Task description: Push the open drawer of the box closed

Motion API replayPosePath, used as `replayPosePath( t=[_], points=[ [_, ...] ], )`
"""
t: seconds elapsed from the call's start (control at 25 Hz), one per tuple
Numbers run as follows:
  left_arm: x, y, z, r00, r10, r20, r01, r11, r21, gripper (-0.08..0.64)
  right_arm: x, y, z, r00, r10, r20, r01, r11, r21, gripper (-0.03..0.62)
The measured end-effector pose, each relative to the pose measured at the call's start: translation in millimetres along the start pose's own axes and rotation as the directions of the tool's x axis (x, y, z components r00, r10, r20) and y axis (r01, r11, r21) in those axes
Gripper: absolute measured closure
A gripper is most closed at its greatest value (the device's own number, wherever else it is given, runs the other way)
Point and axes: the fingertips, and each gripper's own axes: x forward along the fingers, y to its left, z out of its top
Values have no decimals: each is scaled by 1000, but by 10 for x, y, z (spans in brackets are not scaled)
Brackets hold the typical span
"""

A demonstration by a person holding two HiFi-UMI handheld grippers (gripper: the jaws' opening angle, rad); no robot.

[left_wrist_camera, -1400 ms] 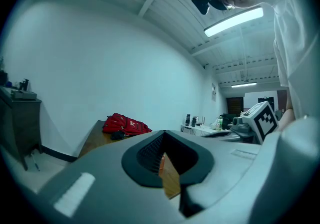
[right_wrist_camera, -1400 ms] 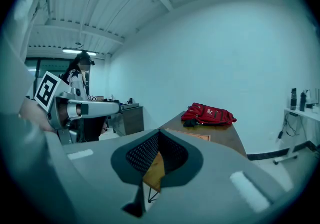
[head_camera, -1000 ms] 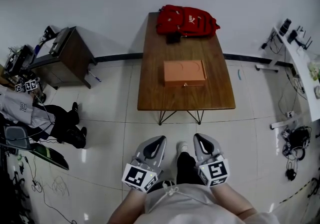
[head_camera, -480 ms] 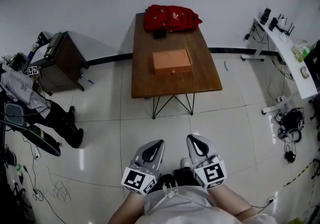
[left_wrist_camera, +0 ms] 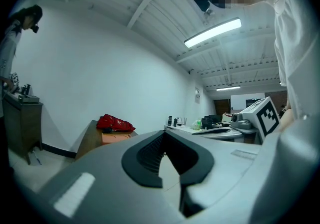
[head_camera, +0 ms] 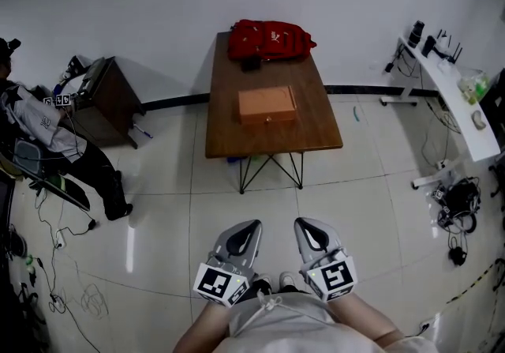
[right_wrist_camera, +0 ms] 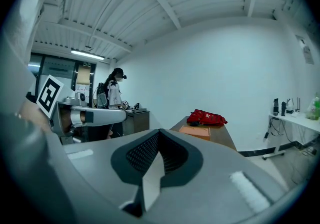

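Note:
An orange box (head_camera: 267, 104) lies flat on the brown wooden table (head_camera: 225, 134), far ahead of me, with a small knob on its near face. At this distance I cannot tell how far its drawer stands out. The box (left_wrist_camera: 114, 137) also shows small in the left gripper view, and the box (right_wrist_camera: 197, 130) in the right gripper view. My left gripper (head_camera: 246, 230) and right gripper (head_camera: 308, 227) hang side by side close to my body, above the tiled floor and well short of the table. Both are shut with nothing between the jaws.
A red backpack (head_camera: 271, 39) lies at the table's far end, behind the box. A dark cabinet (head_camera: 110, 95) and a person (head_camera: 47, 138) are at the left. A white desk (head_camera: 450, 99) and floor cables (head_camera: 458, 217) are at the right.
The table and box now sit smaller and further left in the head view. The person at the left has shifted. Both grippers stay low by my body, still shut.

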Motion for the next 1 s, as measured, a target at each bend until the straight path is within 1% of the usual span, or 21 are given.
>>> replayPosePath(
  t=[0.16, 0.4, 0.52, 0.68, 1.0],
  points=[
    [64, -117, 84, 1000, 11, 23, -12, 1000, 8, 554, -93, -73, 58, 1000, 14, 1, -14, 1000, 0, 586],
    [112, -196, 129, 1000, 18, 23, -18, 999, 28, 554, -133, -157, 102, 1000, 23, 18, -23, 1000, -3, 586],
    [158, -221, 129, 1000, 5, 20, -6, 999, 33, 554, -126, -199, 88, 1000, 23, 15, -23, 1000, 3, 586],
    [188, -216, 159, 1000, -14, 17, 13, 999, 37, 554, -83, -225, 144, 999, 33, 38, -32, 999, -29, 586],
    [240, -140, 240, 999, -26, 30, 25, 999, 25, 554, -4, -232, 254, 997, 39, 61, -36, 998, -49, 586]
  ],
)
